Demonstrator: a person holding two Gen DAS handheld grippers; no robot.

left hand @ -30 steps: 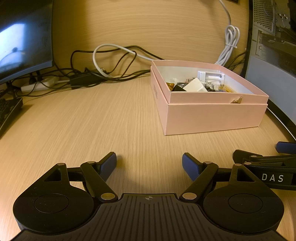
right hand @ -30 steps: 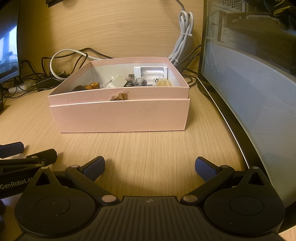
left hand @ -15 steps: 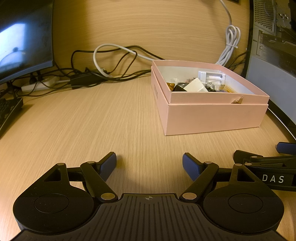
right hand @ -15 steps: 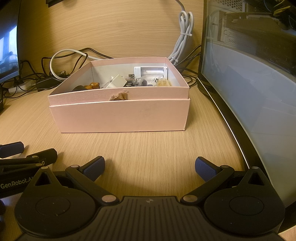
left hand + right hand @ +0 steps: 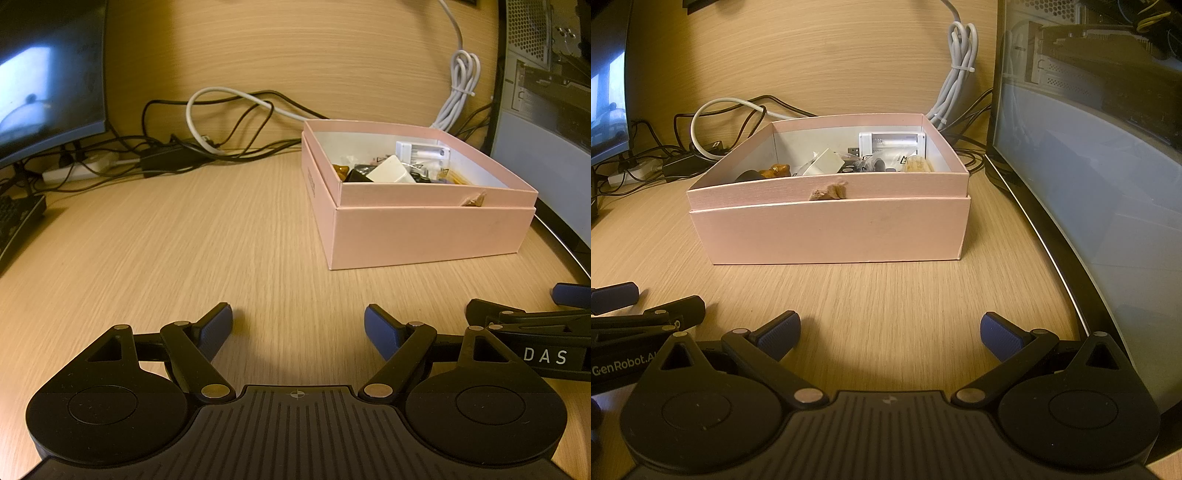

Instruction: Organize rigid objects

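Both grippers rest low over the wooden surface [image 5: 155, 236] with their jaws spread wide and nothing between the blue pads. Left gripper [image 5: 298, 326] sits at 6 o'clock in its own view, and the right gripper [image 5: 889, 330] does the same in its own view; each shows at the edge of the other's camera, so they lie side by side, near each other but apart.

From the left wrist view the pink box [image 5: 424, 236] stands at about 2 o'clock, well ahead of the pads; from the right wrist view it is straight ahead at 12 o'clock. Its lid is off and it sits nested in a slightly wider pink base. Inside lie mixed small items: a white block [image 5: 827, 162], a white rectangular case [image 5: 892, 142] against the far wall, a brown figure [image 5: 775, 170] toward the left, and a pale cylinder [image 5: 918, 164] toward the right. Other pieces are too small to tell. A torn patch [image 5: 829, 191] marks the near wall.

Behind the box, at 11 o'clock, a tangle of cables [image 5: 221, 129] lies against the wooden back panel. A dark curved monitor [image 5: 1089, 166] stands at 3 o'clock in the right view.
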